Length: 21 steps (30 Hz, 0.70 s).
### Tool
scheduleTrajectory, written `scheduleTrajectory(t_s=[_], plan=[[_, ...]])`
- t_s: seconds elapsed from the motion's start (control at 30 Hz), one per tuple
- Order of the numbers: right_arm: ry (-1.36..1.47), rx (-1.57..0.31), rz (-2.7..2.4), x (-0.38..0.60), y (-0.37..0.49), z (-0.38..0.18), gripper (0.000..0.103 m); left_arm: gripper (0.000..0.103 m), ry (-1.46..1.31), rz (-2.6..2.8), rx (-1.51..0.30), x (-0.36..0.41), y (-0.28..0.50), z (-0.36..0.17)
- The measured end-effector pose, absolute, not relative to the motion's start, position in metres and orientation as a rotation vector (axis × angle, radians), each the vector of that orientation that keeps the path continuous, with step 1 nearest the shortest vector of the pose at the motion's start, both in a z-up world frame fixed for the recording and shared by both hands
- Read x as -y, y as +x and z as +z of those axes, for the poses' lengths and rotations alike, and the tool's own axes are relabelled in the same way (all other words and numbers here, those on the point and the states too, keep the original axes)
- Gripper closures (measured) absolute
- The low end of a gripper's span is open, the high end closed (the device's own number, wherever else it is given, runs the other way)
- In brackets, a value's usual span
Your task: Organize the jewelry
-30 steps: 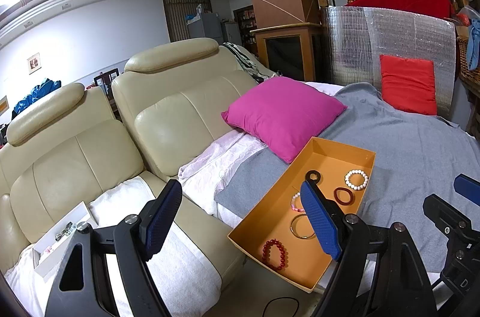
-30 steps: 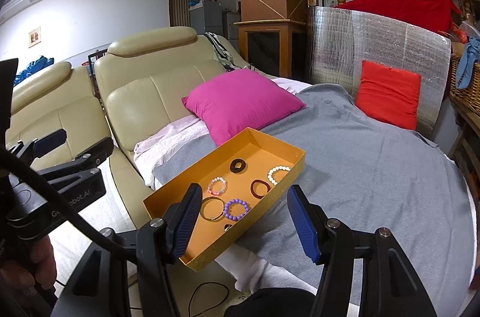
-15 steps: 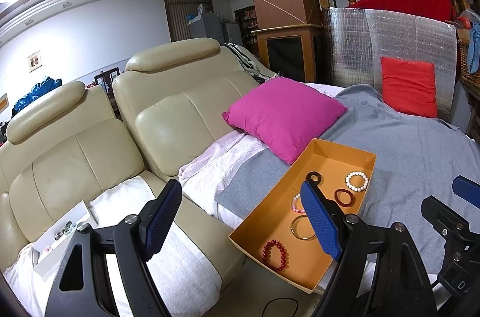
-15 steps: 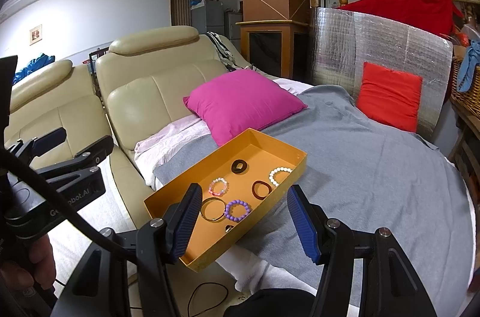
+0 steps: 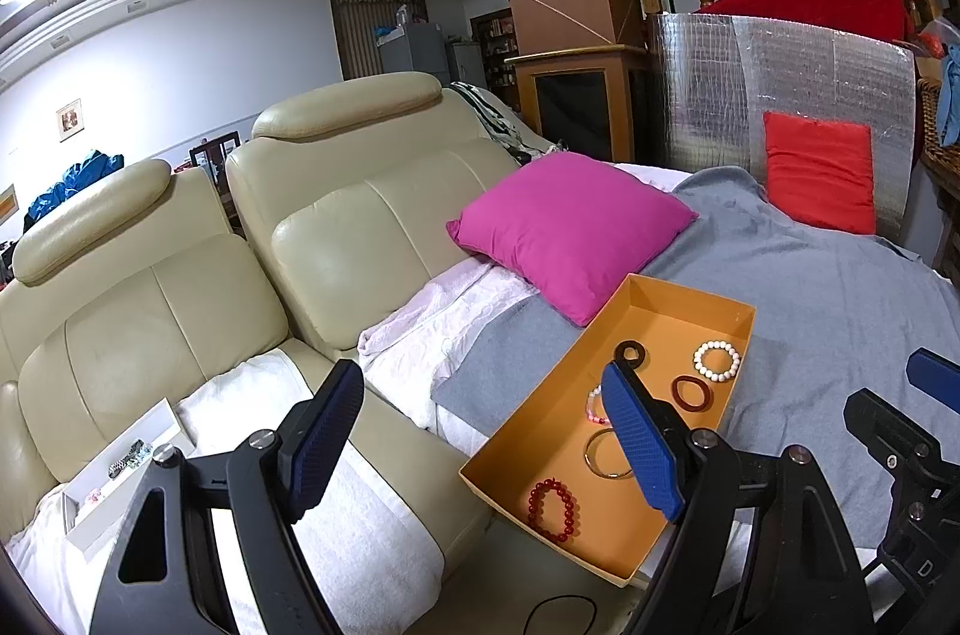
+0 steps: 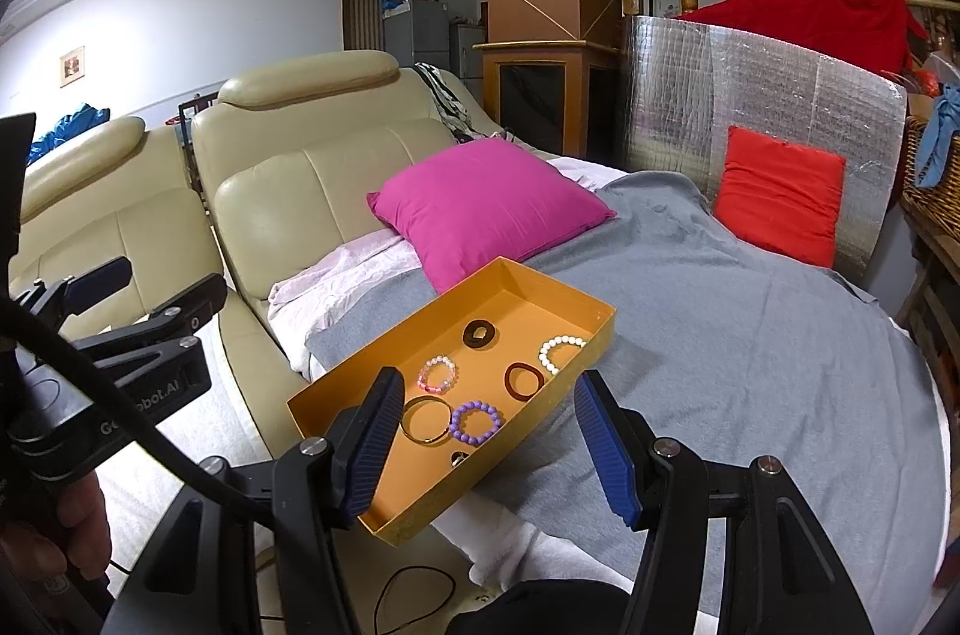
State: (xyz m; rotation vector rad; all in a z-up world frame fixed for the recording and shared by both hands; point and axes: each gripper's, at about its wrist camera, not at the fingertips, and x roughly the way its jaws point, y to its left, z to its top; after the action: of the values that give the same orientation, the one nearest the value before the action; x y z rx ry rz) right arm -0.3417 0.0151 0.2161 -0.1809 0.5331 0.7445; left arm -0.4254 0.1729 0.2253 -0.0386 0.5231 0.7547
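Observation:
An orange tray (image 5: pixel 543 377) (image 6: pixel 390 332) lies on the grey blanket at the sofa's front edge. It holds several bracelets: a red bead bracelet (image 5: pixel 553 509), a gold bangle (image 6: pixel 427 418), a purple bead bracelet (image 6: pixel 477 420), a white bead bracelet (image 6: pixel 561 352), a pink one (image 6: pixel 438 375), a dark red ring (image 6: pixel 524 380) and a black ring (image 6: pixel 479 333). My left gripper (image 5: pixel 480 371) hangs open just left of the tray, empty. My right gripper (image 6: pixel 489 377) is open in front of the tray's near end, above it and touching nothing.
A white box (image 5: pixel 120 473) with some jewelry rests on the towel on the left sofa seat. A pink cushion (image 6: pixel 486 203) lies behind the tray, and a red cushion (image 6: pixel 780 194) leans on a silver panel. A black cable (image 6: pixel 414 593) is on the floor.

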Motion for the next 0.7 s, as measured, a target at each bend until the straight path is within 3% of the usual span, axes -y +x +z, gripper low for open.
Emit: scheduleTrajectory(t_s=[0.7], plan=[[-0.192,-0.543,0.744,-0.0197,-0.3365,0.2103,0.04,0.021,-0.044,0.756,-0.542,-0.176,-0.4238,0.2193]])
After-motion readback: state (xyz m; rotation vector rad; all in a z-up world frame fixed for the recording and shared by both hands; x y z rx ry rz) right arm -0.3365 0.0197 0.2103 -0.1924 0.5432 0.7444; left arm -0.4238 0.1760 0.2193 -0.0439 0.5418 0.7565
